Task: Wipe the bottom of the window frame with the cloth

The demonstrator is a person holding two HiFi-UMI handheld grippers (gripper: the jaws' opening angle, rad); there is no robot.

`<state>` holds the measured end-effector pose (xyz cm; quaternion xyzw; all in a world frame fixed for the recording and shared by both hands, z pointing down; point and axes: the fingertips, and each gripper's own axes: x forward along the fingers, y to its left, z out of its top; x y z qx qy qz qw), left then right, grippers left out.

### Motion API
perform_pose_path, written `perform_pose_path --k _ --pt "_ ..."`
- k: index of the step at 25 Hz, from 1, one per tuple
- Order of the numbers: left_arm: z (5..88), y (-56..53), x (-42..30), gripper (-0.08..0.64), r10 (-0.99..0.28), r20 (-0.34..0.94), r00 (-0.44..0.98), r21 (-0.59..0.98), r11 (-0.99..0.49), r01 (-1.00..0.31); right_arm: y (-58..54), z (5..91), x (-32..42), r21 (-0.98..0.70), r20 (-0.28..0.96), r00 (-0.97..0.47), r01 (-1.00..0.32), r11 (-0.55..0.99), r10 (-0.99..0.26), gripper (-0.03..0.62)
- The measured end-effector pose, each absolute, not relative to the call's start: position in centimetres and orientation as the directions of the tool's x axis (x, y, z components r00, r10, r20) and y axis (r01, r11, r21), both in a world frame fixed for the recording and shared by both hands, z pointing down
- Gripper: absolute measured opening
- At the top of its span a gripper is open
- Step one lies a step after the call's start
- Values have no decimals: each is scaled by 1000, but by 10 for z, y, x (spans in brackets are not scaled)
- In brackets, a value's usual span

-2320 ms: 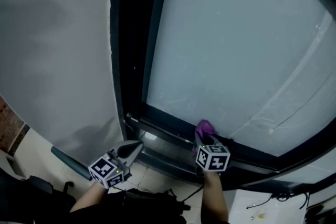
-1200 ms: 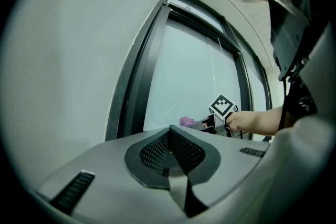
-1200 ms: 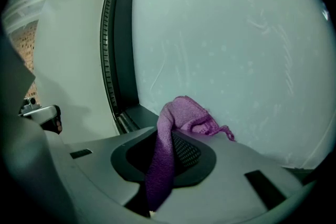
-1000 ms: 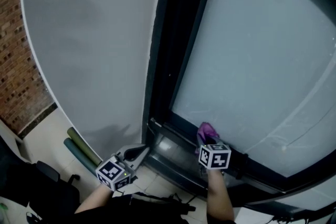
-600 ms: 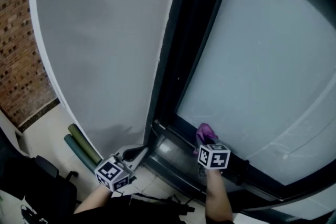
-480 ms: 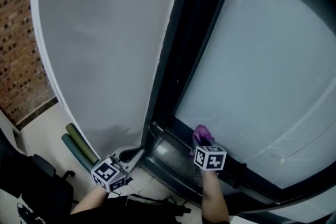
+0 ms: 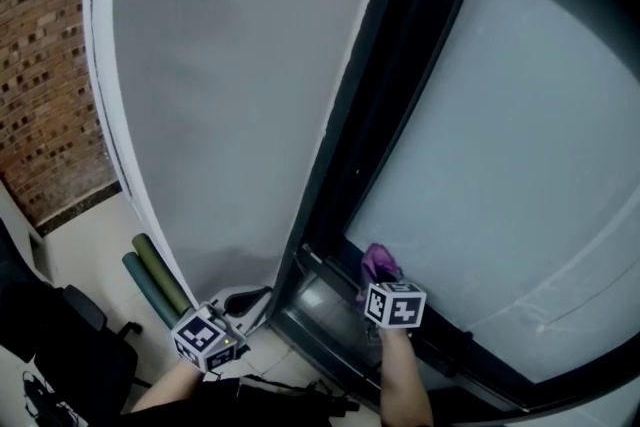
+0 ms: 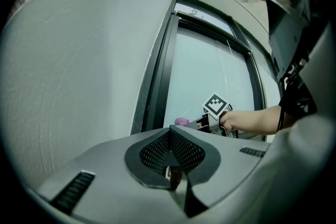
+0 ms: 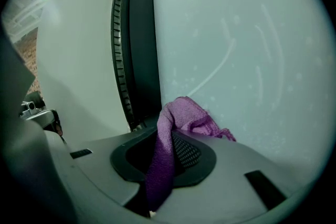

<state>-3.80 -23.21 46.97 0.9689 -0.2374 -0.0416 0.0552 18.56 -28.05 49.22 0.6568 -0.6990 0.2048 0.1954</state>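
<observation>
A purple cloth (image 7: 377, 262) (image 9: 173, 128) (image 8: 181, 121) is pinched in my right gripper (image 7: 379, 277) (image 9: 165, 131), which is shut on it. The cloth's bunched end rests where the frosted glass (image 7: 500, 165) meets the dark bottom rail of the window frame (image 7: 330, 267), near the frame's left upright (image 9: 139, 50). My left gripper (image 7: 252, 299) (image 8: 169, 131) is shut with nothing between its jaws. It hangs lower left of the frame's corner, apart from it and close to the grey wall (image 7: 230, 85).
Two rolled mats (image 7: 152, 280) lean at the foot of the grey wall. A brick wall (image 7: 40, 65) stands at the far left. A dark bag or chair (image 7: 50, 345) sits on the floor at lower left, with cables by my arms.
The right gripper and cloth have slid left along the bottom rail toward the frame's left corner. The left gripper kept its place below the corner. The view has swung left, showing more brick wall.
</observation>
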Motion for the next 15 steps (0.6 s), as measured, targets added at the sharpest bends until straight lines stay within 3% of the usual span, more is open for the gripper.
perform_pose_path --k 15 --pt "469 -239 -55 2 -519 -56 853 127 -851 -509 -309 492 172 -34 554 -114 -993 114 -825 75"
